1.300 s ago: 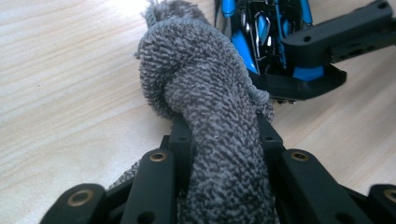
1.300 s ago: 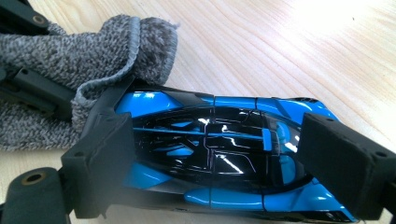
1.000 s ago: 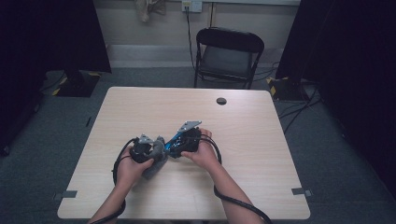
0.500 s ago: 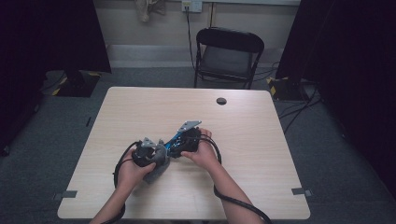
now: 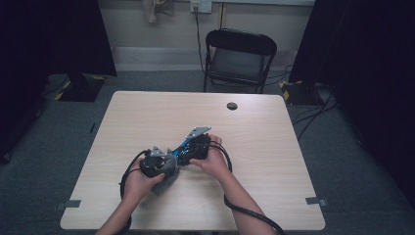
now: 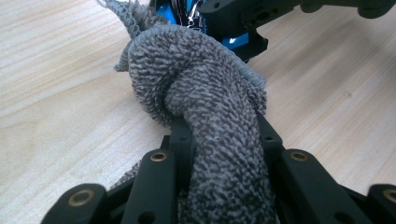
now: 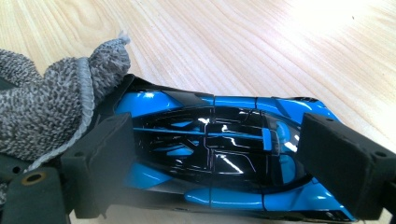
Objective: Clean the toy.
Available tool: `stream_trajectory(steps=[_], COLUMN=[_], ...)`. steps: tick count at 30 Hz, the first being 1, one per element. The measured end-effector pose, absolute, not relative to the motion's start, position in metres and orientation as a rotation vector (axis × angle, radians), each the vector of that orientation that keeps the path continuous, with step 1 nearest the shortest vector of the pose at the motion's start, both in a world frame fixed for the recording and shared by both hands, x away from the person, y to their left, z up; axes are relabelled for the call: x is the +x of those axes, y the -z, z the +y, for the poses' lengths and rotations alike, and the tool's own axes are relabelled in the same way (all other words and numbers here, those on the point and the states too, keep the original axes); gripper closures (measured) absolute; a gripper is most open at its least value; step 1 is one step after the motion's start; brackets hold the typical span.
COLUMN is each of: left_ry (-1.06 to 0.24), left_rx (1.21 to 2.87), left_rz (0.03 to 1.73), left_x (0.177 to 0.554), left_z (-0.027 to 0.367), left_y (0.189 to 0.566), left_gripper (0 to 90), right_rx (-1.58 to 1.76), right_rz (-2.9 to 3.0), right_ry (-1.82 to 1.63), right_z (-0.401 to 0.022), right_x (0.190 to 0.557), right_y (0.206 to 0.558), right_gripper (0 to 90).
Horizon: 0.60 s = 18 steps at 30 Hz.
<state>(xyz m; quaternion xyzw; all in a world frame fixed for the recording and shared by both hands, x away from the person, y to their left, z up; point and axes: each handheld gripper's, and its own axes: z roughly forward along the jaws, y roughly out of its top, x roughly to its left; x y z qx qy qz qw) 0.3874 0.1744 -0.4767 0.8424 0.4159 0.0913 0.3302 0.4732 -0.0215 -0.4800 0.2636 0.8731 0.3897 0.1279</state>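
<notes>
Not much has moved in the last second: your left gripper (image 6: 219, 186) has its fingers clenched on the grey cloth (image 6: 205, 107), rubbing against the blue toy car (image 7: 219, 158) your right gripper (image 7: 219, 163) clamps, just above the bench (image 5: 274, 132). Looks like you're mid-wipe.

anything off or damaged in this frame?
Nothing stands out. The left gripper is shut on a bunched grey cloth pressed against the blue-and-black toy car, which the right gripper clamps. No visible damage or spills on the table.
</notes>
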Motion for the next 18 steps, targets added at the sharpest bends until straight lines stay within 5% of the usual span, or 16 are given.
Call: stream_trajectory(steps=[10,18], left_ry=[-0.242,-0.197], left_rx=[2.218,2.256], left_rz=[1.132,1.028], left_x=[0.385,0.382], left_z=[0.197,0.177], left_y=[0.475,0.475], left_gripper=[68.7,68.6], right_rx=[0.769,0.772], right_rz=[2.542,2.543], right_ry=[-1.126,-1.123], right_z=[-0.021,-0.021], right_x=[0.473,0.473], right_y=[0.48,0.479], right_gripper=[11.0,11.0])
